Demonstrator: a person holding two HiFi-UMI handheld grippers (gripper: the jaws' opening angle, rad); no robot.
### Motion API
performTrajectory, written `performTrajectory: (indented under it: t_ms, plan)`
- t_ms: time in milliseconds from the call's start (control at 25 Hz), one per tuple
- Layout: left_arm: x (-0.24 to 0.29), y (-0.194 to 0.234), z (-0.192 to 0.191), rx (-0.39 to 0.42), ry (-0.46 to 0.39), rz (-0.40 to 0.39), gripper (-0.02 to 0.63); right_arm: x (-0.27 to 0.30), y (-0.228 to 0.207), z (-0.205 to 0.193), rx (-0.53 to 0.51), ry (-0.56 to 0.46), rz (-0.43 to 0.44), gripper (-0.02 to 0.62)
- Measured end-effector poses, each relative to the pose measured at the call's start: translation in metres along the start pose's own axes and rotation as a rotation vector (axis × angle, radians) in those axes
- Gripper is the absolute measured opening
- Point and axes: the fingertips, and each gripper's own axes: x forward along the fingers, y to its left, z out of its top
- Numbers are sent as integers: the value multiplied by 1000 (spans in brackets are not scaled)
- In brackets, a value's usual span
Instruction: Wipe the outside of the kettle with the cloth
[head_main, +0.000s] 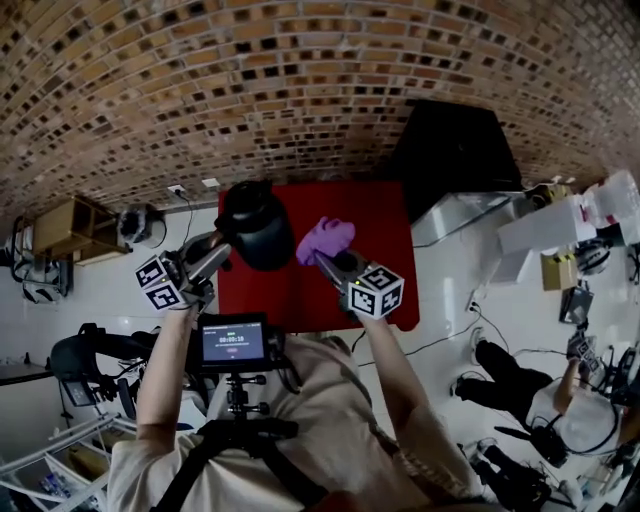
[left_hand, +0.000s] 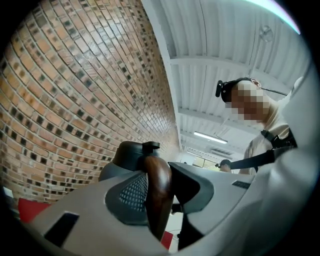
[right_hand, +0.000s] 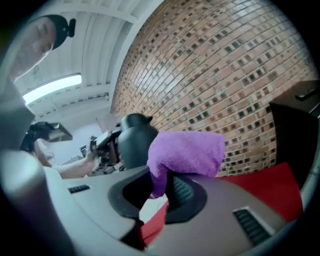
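Left fingers (left_hand: 127, 197) clamp the kettle handle (left_hand: 158, 187). Right fingers (right_hand: 186, 192) pinch the cloth (right_hand: 187, 152). The kettle (right_hand: 134, 145) stands just left of them.

In the left gripper view, the kettle (left_hand: 131, 151) shows only its lid and shoulder (its body sits behind the left gripper (left_hand: 159, 187)). In the right gripper view, the purple cloth (right_hand: 187, 152) covers the kettle's right flank.

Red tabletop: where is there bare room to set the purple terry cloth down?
Free: the red tabletop right of the purple terry cloth, and its near edge strip. Crowded: the far left, around the black kettle with a brown wooden handle.
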Motion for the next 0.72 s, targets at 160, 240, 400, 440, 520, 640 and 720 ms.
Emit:
performTrajectory:
  t_ms: [160, 240, 400, 440, 520, 640, 720]
  plan:
    - [0, 8, 5, -13, -12, 11, 117, 57, 106, -52, -50, 108, 220, 71]
    - [7, 5, 4, -12, -2, -3, 118, 81, 128, -58, -41, 128, 281, 71]
    - [10, 0, 3, -12, -5, -30, 121, 75, 101, -51, 28, 149, 261, 69]
    - [9, -1, 6, -18, -16, -39, 121, 66, 88, -48, 38, 142, 241, 69]
    - [7, -5, 10, -18, -28, -59, 121, 50, 61, -43, 43, 125, 202, 69]
    - [9, -8, 8, 17, -6, -65, 124, 42, 24, -33, 14, 118, 130, 69]
    - [7, -6, 9, 22, 1, -59, 124, 44, -2, -22, 0, 90, 56, 69]
